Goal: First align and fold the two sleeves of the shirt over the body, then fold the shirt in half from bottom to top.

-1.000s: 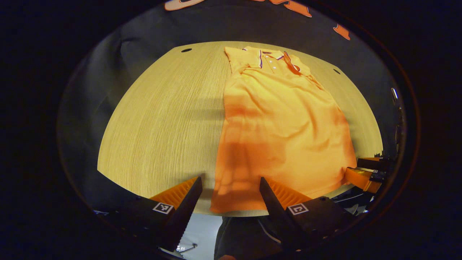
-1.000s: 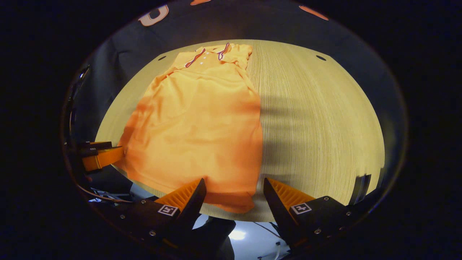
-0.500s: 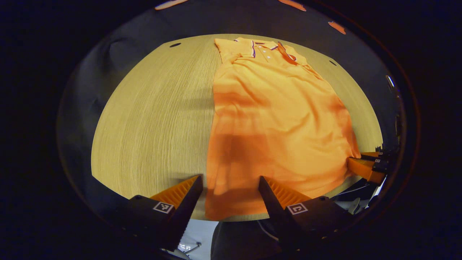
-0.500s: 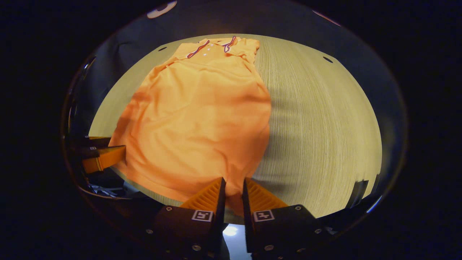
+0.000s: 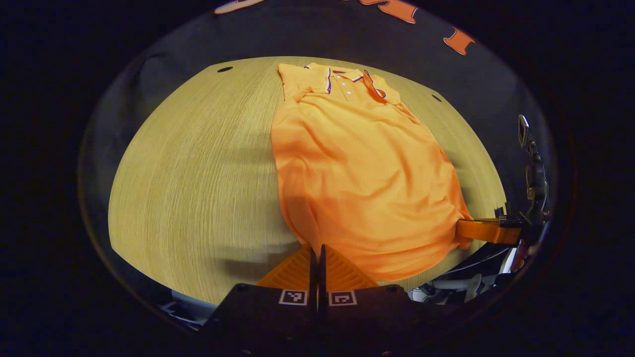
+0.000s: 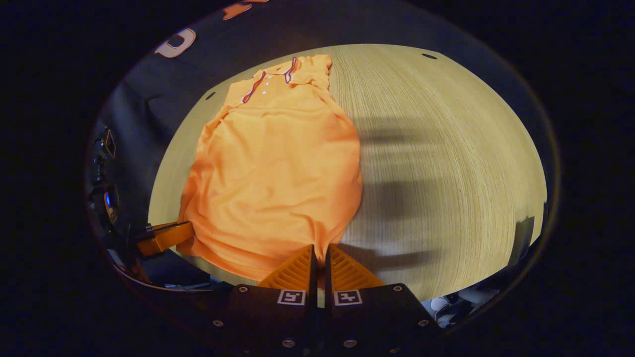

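An orange polo shirt (image 5: 357, 168) lies on the wooden table (image 5: 188, 178), collar at the far end, sleeves folded over the body. In the left gripper view my left gripper (image 5: 316, 253) is shut on the shirt's near left hem corner, which is raised off the table. The right gripper (image 5: 476, 230) shows at that view's right edge, pinching the other hem corner. In the right gripper view the shirt (image 6: 278, 163) spreads ahead, and my right gripper (image 6: 321, 253) is shut on its near right hem corner. The left gripper (image 6: 166, 237) holds the hem at the left.
The table (image 6: 446, 163) stretches wide beside the shirt, with small dark holes near its far corners. The booth's black cloth wall stands behind it. Dark equipment and cables hang past the table's near edge.
The left gripper shut on the shirt's hem corner. The right gripper, shut half a second ago, tightened. Both lifted the hem and the lower shirt bunched toward the collar.
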A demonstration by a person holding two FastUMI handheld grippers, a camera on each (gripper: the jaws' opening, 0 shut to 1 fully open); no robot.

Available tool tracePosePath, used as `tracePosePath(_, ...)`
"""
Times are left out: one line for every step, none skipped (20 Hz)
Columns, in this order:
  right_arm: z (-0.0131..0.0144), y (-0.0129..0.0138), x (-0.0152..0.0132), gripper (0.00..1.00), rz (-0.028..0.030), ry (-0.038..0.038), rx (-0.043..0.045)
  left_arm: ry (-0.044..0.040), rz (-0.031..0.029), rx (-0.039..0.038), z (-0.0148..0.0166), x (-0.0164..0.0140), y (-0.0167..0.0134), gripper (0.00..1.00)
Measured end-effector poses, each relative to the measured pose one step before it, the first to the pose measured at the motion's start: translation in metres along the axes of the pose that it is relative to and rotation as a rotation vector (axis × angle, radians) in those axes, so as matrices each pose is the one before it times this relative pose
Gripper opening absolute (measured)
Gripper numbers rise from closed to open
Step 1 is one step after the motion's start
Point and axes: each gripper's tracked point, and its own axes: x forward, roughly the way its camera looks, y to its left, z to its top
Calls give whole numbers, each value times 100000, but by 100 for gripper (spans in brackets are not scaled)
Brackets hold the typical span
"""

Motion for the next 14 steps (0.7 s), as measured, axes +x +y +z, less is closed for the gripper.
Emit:
tracePosePath(682,629,-188,7,2813,-1851,1956,-2403,-1329,165,844,-496,-302,1)
tracePosePath(449,346,-235,7,2112,-551,612,-2334,203,245,944,-426,-44,1)
tracePosePath(716,446,-168,6,1719,-2228,161,-1885,-301,356,891,-462,-86,1)
tracePosePath(722,225,-195,6,1405,-1381,75,-2352,-244,231,1193,-405,-83,1)
tracePosePath(688,372,-300,6,1832,-1659,689,-2474,-273,84,1052,-329,-69,1)
tracePosePath(907,168,-148,7,1241,-1994,844,-2038,-151,-161,1130,-221,-18,1)
tracePosePath(1152,500,-278,7,2259,-1844,210,-1917,-320,-346,1001,-457,-100,1)
tracePosePath(815,23,-333,6,592,-1645,-426,-2196,-224,-552,1290,-360,-37,1)
tracePosePath(900,279,-381,7,1305,-1440,-567,-1553,-362,69,842,-366,-67,1)
tracePosePath(1203,353,10,7,1023,-2110,-583,-1453,-79,364,995,-268,43,1)
tracePosePath(1205,328,200,7,1168,-1731,-174,-1175,-545,357,1024,-111,-163,1)
tracePosePath(953,302,-222,6,707,-1924,191,-1321,-462,246,984,-143,-102,1)
tracePosePath(1125,301,-66,6,1034,-1739,363,-1190,-671,104,1100,-11,-136,1)
tracePosePath(1018,282,78,6,189,-1820,389,-1194,-453,264,1037,34,-115,1)
